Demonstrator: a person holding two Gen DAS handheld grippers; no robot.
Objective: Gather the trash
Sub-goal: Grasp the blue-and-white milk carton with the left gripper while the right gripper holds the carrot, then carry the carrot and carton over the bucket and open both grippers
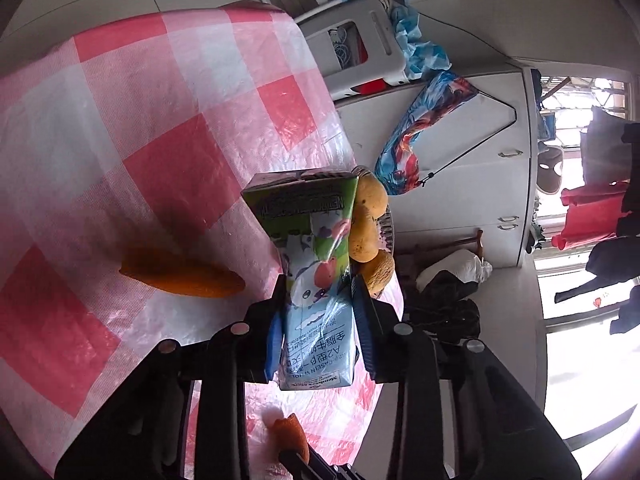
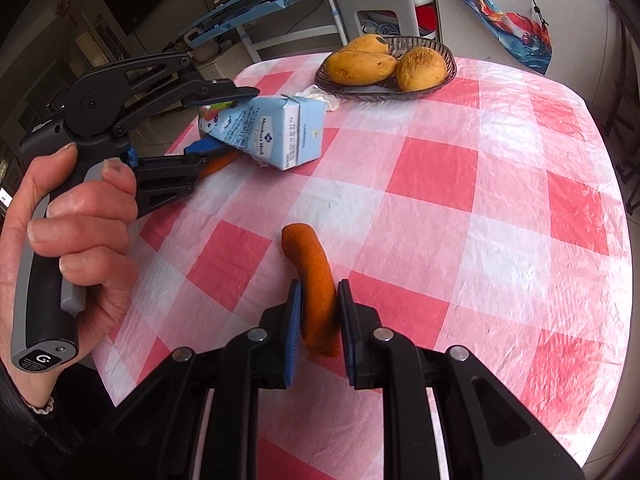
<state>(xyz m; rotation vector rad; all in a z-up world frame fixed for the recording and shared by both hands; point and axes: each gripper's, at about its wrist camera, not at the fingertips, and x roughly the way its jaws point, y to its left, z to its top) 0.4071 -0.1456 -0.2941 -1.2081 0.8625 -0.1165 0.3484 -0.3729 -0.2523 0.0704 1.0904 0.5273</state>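
A blue and green milk carton (image 1: 316, 280) is clamped between the blue pads of my left gripper (image 1: 319, 284), just over the pink checked tablecloth (image 1: 140, 120). In the right wrist view a hand (image 2: 80, 216) holds that left gripper (image 2: 218, 120) rolled on its side, with the carton (image 2: 276, 132) tilted in it. My right gripper (image 2: 320, 292) is shut on a curved strip of orange peel (image 2: 312, 264) that rests on the cloth. A second orange peel (image 1: 184, 276) lies on the cloth beside the left gripper's lower finger.
A dark basket (image 2: 444, 76) holding three yellow fruits (image 2: 360, 66) stands at the table's far edge, with a crumpled white tissue (image 2: 320, 94) in front of it. White cabinets (image 1: 460, 200), a white plastic chair (image 2: 372, 4) and bags on the floor lie beyond the table.
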